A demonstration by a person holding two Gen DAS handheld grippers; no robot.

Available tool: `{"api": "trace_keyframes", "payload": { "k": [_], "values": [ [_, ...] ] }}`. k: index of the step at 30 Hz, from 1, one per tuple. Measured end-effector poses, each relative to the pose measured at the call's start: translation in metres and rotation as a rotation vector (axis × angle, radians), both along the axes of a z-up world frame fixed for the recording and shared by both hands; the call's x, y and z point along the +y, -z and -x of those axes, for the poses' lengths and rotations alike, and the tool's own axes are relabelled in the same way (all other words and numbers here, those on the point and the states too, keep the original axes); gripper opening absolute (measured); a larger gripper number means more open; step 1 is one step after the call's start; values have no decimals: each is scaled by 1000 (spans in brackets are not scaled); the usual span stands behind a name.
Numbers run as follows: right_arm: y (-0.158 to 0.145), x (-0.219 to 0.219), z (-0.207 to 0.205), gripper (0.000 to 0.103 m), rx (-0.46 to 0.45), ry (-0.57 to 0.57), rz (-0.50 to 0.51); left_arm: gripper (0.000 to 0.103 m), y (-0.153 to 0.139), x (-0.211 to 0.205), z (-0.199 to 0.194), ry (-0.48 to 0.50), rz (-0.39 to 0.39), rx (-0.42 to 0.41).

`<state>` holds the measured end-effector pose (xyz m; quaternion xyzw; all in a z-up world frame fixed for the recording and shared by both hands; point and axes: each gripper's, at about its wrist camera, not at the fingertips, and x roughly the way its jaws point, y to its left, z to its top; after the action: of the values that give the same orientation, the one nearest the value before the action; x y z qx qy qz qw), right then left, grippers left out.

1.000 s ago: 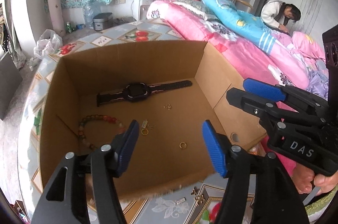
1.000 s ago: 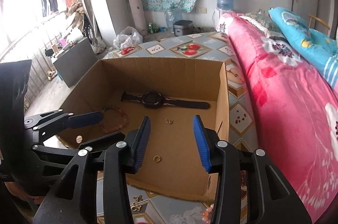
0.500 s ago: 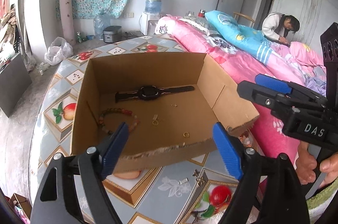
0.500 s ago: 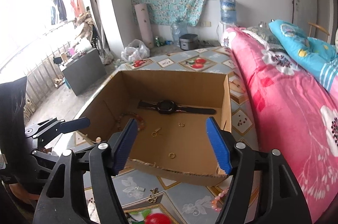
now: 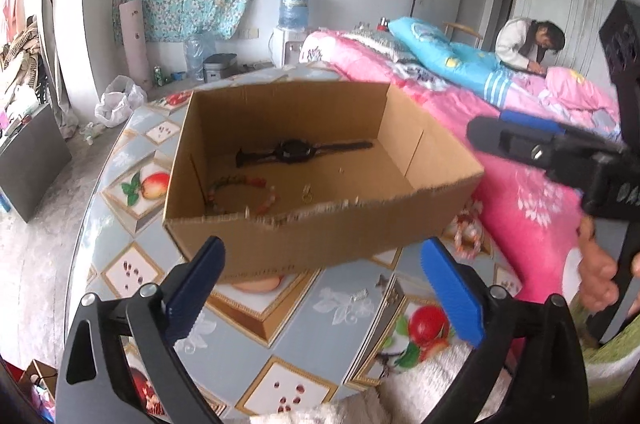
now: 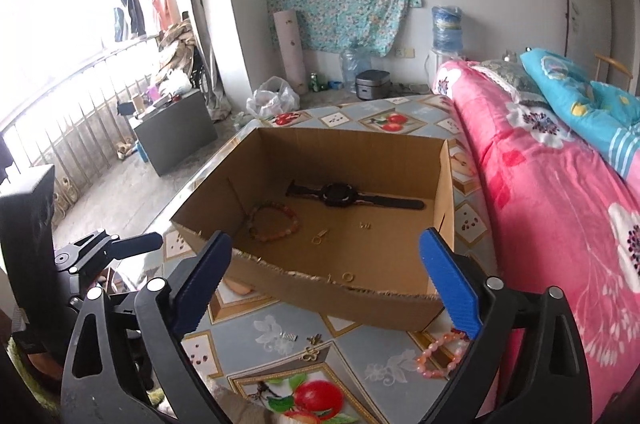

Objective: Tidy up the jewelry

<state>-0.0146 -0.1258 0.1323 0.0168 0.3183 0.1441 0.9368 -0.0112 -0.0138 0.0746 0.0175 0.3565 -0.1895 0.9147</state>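
Note:
An open cardboard box (image 5: 320, 240) (image 6: 360, 300) stands on the patterned table. Inside lie a black watch (image 5: 298, 151) (image 6: 340, 195), a brown bead bracelet (image 5: 240, 192) (image 6: 274, 222), and small gold rings (image 6: 347, 277) and clasps (image 6: 320, 237). On the table in front of the box lie a pink bead bracelet (image 6: 442, 354) (image 5: 466, 234), a small spring (image 6: 288, 336) (image 5: 359, 295) and a gold charm (image 6: 312, 348). My left gripper (image 5: 320, 288) is open and empty, in front of the box. My right gripper (image 6: 324, 284) is open and empty, also short of the box.
A bed with a pink floral quilt (image 6: 560, 204) runs along the table's right side, with a person (image 5: 528, 44) at its far end. A grey cabinet (image 6: 174, 130) and plastic bags (image 6: 272, 100) stand on the floor beyond the table.
Both grippers have pulled back out of the box toward the table's near edge and their jaws have opened wider. The jewelry in the box has not moved.

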Motion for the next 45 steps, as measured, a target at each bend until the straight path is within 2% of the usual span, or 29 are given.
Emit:
{"api": "trace_keyframes", "payload": {
  "k": [8,16,19,24,28,30,37,45],
  "values": [
    [13,10,8,95,90,-32,29,97,21,9,6,-47,-25,61],
    [32,7,9,95,155,62,98,97,40,18,2,-99,-58,119],
    [40,4,8,95,177,101,134,97,47,19,0,-106,-72,140],
    [53,2,11,95,188,146,251,97,59,19,-5,-120,-92,172],
    [66,-5,18,95,184,159,311,97,71,20,-11,-146,-94,229],
    [72,-11,20,95,189,146,296,97,79,19,-14,-154,-100,260],
    [97,-20,22,95,273,102,140,97,95,11,-21,-162,-125,312],
    [114,1,19,95,318,17,113,97,113,-4,-32,-176,-181,375]
  ]
}}
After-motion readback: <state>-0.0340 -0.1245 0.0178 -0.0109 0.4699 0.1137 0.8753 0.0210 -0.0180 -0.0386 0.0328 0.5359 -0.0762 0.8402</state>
